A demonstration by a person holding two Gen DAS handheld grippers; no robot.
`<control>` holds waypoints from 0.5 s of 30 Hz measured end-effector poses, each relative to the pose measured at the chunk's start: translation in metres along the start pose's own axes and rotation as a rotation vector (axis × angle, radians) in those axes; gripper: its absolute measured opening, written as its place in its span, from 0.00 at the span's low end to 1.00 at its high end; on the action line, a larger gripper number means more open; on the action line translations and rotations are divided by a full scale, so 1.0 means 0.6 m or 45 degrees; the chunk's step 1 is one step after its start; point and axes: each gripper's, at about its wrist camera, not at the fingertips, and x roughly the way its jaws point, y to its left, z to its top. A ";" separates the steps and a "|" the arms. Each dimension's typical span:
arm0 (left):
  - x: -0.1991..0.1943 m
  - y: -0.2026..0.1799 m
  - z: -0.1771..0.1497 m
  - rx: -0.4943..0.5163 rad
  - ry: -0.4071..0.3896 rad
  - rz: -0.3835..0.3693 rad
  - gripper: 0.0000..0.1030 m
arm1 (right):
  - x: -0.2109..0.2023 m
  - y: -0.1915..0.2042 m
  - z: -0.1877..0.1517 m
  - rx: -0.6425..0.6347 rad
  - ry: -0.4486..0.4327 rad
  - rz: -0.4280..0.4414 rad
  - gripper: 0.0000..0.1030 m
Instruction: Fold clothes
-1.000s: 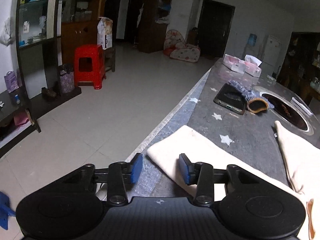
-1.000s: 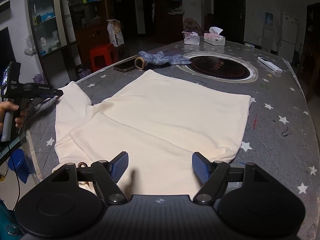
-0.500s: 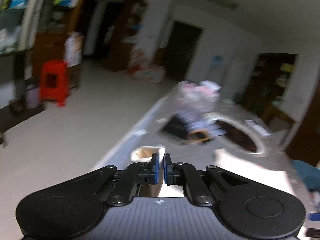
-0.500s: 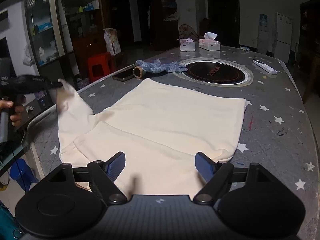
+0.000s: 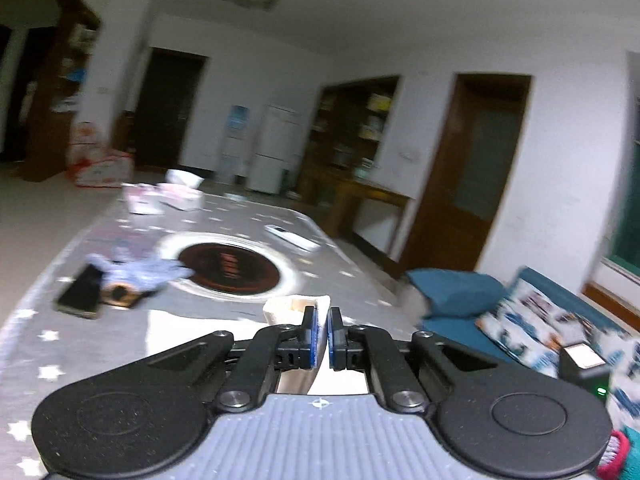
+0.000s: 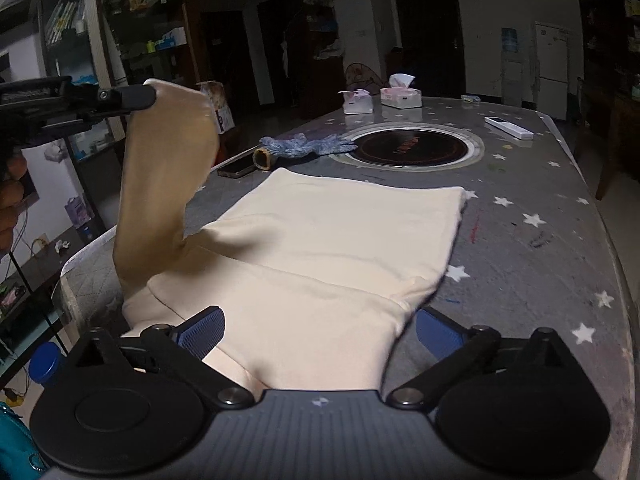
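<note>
A cream sweatshirt (image 6: 340, 240) lies flat on the grey star-patterned table (image 6: 540, 240). My left gripper (image 5: 322, 340) is shut on the cuff of its sleeve (image 5: 294, 308). In the right wrist view the left gripper (image 6: 132, 96) holds that sleeve (image 6: 160, 184) raised high above the table's left edge. My right gripper (image 6: 320, 330) is open and empty, low over the near part of the sweatshirt, its fingers (image 6: 202, 330) either side of the cloth.
A round dark hob (image 6: 412, 146) is set in the table's far half. A blue glove (image 6: 308, 145) and a phone (image 6: 238, 168) lie left of it. Tissue boxes (image 6: 400, 94) and a white remote (image 6: 508, 127) lie at the far end. A blue sofa (image 5: 500, 312) stands beside the table.
My left gripper closed on the sleeve cuff and lifted it up off the table, swinging toward the garment. My right gripper stayed open, moving slightly lower over the near hem.
</note>
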 end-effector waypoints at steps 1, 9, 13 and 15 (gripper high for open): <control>0.010 -0.013 -0.004 0.013 0.016 -0.027 0.05 | -0.003 -0.004 -0.004 0.007 0.000 0.000 1.00; 0.080 -0.081 -0.064 0.083 0.194 -0.178 0.06 | -0.028 -0.023 -0.026 0.036 -0.014 -0.049 1.00; 0.110 -0.085 -0.096 0.095 0.289 -0.208 0.08 | -0.033 -0.032 -0.033 0.058 -0.011 -0.091 1.00; 0.108 -0.078 -0.100 0.093 0.300 -0.209 0.09 | -0.034 -0.036 -0.036 0.069 -0.006 -0.105 1.00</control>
